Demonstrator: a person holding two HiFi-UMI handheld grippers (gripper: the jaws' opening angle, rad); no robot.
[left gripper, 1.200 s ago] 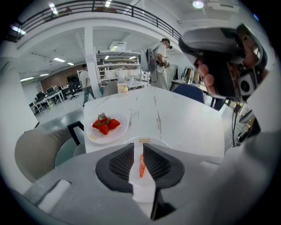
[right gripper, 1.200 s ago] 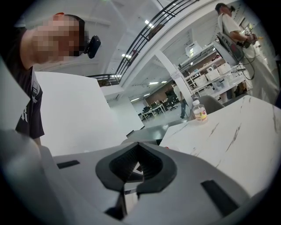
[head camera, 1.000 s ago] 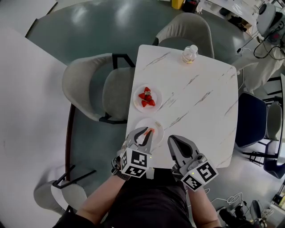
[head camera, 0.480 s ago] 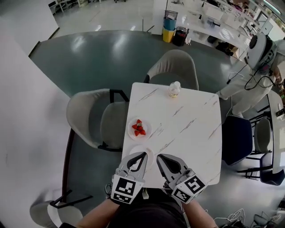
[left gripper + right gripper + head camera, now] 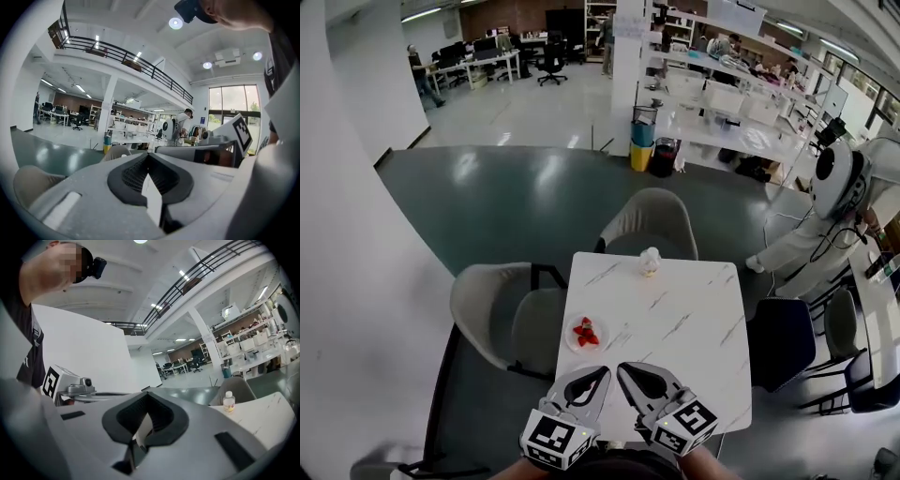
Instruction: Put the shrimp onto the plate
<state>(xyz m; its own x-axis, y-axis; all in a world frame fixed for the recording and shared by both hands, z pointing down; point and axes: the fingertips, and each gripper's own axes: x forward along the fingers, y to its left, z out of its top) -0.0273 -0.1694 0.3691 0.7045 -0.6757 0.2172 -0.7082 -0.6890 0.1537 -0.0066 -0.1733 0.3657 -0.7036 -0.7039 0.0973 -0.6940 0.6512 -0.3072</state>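
So, the shrimp: honestly I can't pick one out for sure in any view. The only food showing is a little heap of red pieces (image 5: 585, 332) on a small white plate (image 5: 569, 336), which sits on the left side of the desk (image 5: 675, 328). They're too small to tell what they are or which way any long axis runs. Going outward, that plate is just ahead of the left gripper (image 5: 592, 380) and a touch to its left, so the left one is clearly nearer. The right gripper (image 5: 636, 378) sits just beside it, further toward the middle of the desk's near edge. Both pairs of jaws are closed tip to tip with nothing between them, and the two gripper views confirm that. Those views look out over the room instead of down at the desk, so I'd guess both tools are tilted up and neither is lined up on anything. There's a bottle (image 5: 649, 262) at the far edge, well away from the action. My read is that any next pick needs the left jaws opened and dipped forward-left toward that plate, but I can't tell from here where the shrimp actually lies.
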